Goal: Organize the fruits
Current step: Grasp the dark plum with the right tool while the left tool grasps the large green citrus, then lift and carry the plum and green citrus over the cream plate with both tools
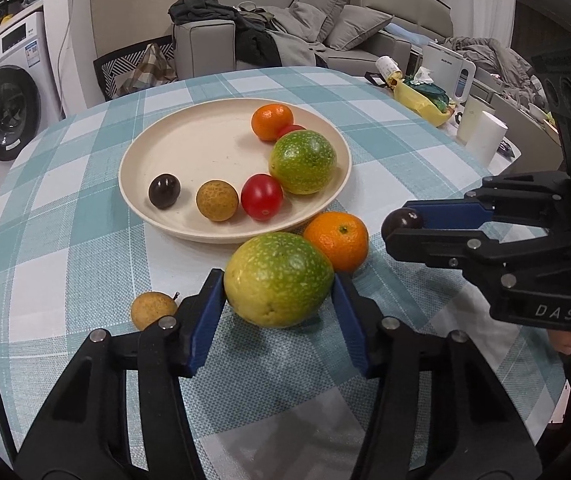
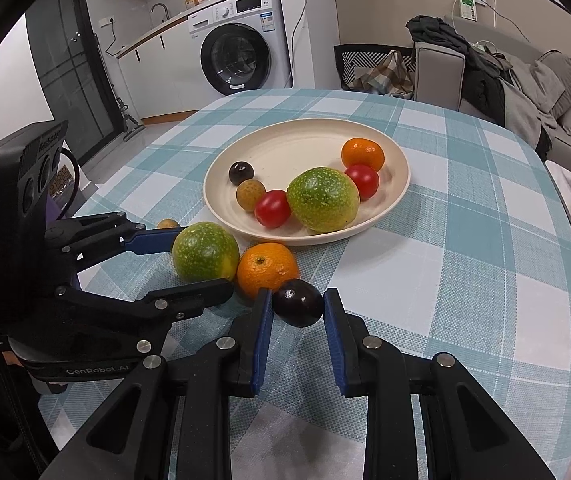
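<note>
Fruit count, by kind.

Green-yellow speckled fruits: two. One on the plate [image 1: 189,236] near its right rim [image 1: 302,162]; one off the plate on the tablecloth [image 1: 65,216] beside the plate's near rim [image 1: 278,280].

Oranges: two. One at the plate's far right [image 1: 272,121], one on the cloth just off the near rim [image 1: 336,241].

Red tomatoes: two, both on the plate [image 1: 262,197] [image 1: 291,129].

Brown longans: two. One on the plate [image 1: 217,201], one on the cloth toward the table's near left edge [image 1: 152,310].

Dark plum-like fruits: two. One on the plate's left [image 1: 164,191], one off it to the right [image 2: 298,303].

Plates: one.
</note>
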Tool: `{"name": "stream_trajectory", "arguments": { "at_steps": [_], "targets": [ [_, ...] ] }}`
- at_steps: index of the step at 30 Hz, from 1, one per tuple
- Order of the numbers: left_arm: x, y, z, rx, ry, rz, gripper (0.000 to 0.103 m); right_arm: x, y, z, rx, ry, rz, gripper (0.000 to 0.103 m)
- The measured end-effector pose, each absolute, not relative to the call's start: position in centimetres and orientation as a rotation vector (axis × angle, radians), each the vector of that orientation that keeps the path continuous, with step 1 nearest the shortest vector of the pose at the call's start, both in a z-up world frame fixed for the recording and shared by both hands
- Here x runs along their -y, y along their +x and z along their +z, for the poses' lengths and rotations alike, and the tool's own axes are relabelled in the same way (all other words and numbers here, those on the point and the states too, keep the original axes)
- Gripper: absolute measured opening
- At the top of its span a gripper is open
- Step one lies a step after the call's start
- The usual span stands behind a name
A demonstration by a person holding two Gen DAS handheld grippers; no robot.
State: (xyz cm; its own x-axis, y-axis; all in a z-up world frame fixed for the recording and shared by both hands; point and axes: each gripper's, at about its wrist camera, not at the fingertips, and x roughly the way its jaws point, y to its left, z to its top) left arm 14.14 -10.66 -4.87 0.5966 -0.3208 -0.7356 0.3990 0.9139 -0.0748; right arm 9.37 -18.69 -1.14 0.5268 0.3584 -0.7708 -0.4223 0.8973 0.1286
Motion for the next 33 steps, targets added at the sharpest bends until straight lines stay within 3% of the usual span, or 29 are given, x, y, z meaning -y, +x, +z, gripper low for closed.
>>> {"name": "stream_trajectory", "arguments": {
  "at_steps": [33],
  "targets": [
    [7.8, 13.0, -1.2, -0.729, 0.035, -0.390, 0.051, 19.6, 9.4, 0.4, -0.817, -0.009, 0.442, 0.027]
  ]
}}
